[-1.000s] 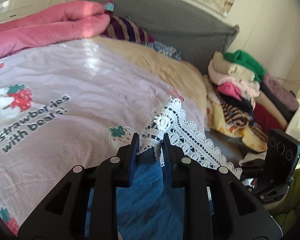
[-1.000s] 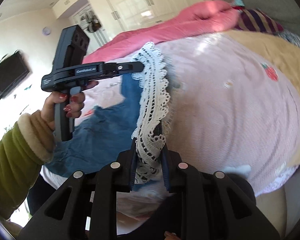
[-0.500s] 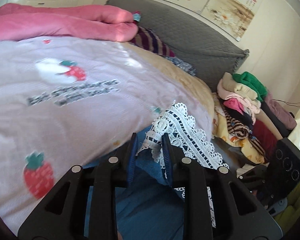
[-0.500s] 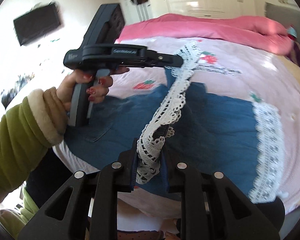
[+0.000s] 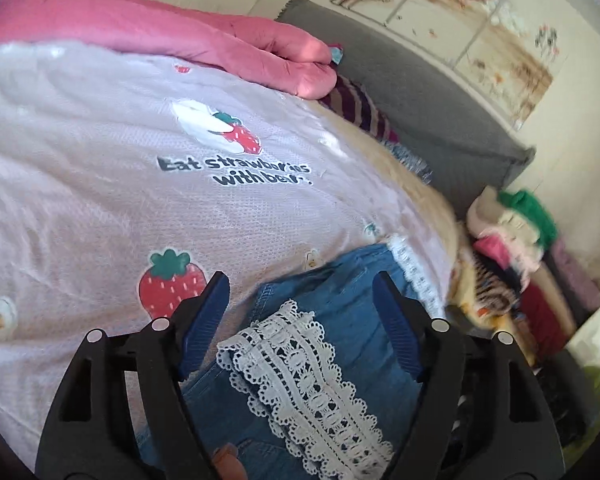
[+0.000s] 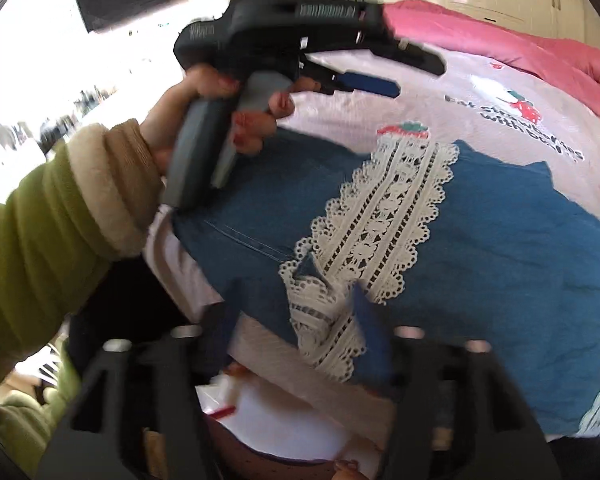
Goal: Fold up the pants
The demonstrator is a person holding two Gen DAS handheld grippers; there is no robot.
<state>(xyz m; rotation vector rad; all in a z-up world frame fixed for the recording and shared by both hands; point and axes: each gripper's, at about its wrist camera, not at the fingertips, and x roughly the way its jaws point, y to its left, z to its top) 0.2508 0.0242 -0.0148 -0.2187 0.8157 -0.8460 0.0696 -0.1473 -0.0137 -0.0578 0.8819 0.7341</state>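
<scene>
Let go of the lace hem (image 5: pixel 300 364) with both claws (image 5: pixel 300 312) (image 6: pixel 296 320) just sprung apart (nothing clamped), risking the pants (image 6: pixel 500 232) unfolding off the bed (image 5: pixel 100 200).

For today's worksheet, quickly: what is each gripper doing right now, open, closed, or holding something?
Left gripper: open, jaws just spread; the lace hem of the denim pants lies loose between them.
Right gripper: open, jaws just spread, lace released.
</scene>
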